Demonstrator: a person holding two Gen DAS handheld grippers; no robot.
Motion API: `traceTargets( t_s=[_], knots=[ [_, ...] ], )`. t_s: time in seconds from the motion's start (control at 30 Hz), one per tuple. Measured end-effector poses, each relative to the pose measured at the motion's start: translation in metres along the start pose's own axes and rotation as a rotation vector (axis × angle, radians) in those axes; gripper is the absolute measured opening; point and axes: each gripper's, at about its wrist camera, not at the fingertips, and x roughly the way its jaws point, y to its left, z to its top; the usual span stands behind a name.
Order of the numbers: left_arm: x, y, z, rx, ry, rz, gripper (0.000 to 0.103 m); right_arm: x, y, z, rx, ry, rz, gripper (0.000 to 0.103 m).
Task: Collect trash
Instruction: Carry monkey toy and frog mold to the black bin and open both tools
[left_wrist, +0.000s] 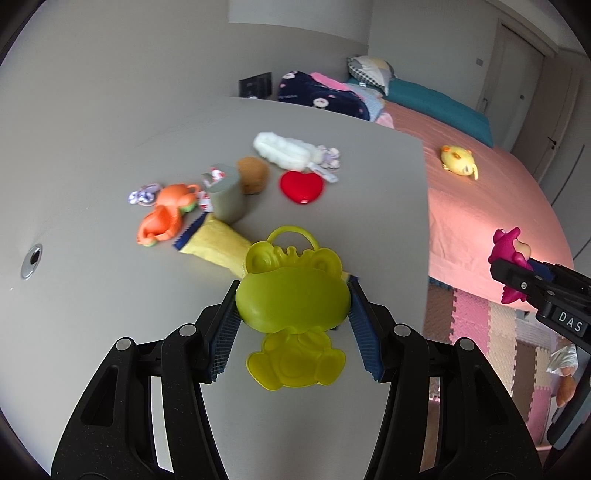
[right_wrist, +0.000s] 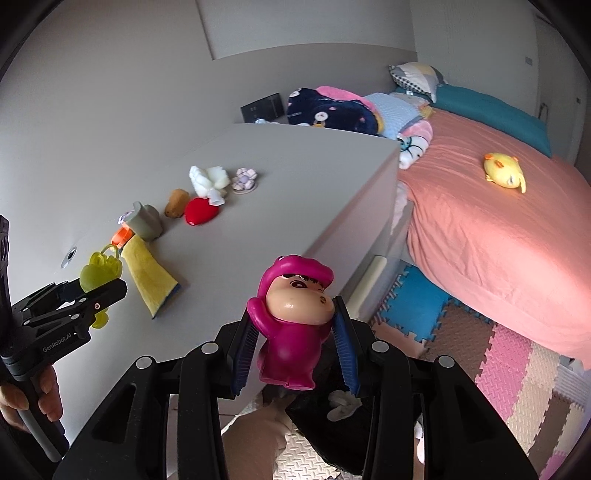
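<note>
My left gripper (left_wrist: 293, 306) is shut on a yellow-green frog-shaped toy (left_wrist: 291, 299) and holds it above the grey table (left_wrist: 92, 314). It also shows at the left of the right wrist view (right_wrist: 98, 286), with the toy (right_wrist: 99, 269) in it. My right gripper (right_wrist: 295, 332) is shut on a magenta cartoon figure (right_wrist: 291, 317), held past the table's right edge above a black bag (right_wrist: 332, 424) on the floor. The right gripper with the figure (left_wrist: 511, 251) shows at the right of the left wrist view.
On the table lie a yellow wrapper (left_wrist: 218, 242), an orange toy (left_wrist: 166, 214), a grey cup (left_wrist: 225, 195), a brown lump (left_wrist: 253, 173), a red heart (left_wrist: 301, 186) and a white fluffy piece (left_wrist: 284, 149). A pink bed (right_wrist: 498, 221) with a yellow plush (right_wrist: 504, 171) stands to the right, with foam mats (right_wrist: 498, 369) below.
</note>
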Motion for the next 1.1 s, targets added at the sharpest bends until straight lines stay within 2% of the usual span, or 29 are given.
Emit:
traceTargets(
  t_s=[1.1],
  knots=[
    [0.024,-0.144,-0.005,0.245,0.053,-0.194,0.055,-0.044,-0.104,-0.036,0.17,-0.019,-0.162,0.041]
  ],
)
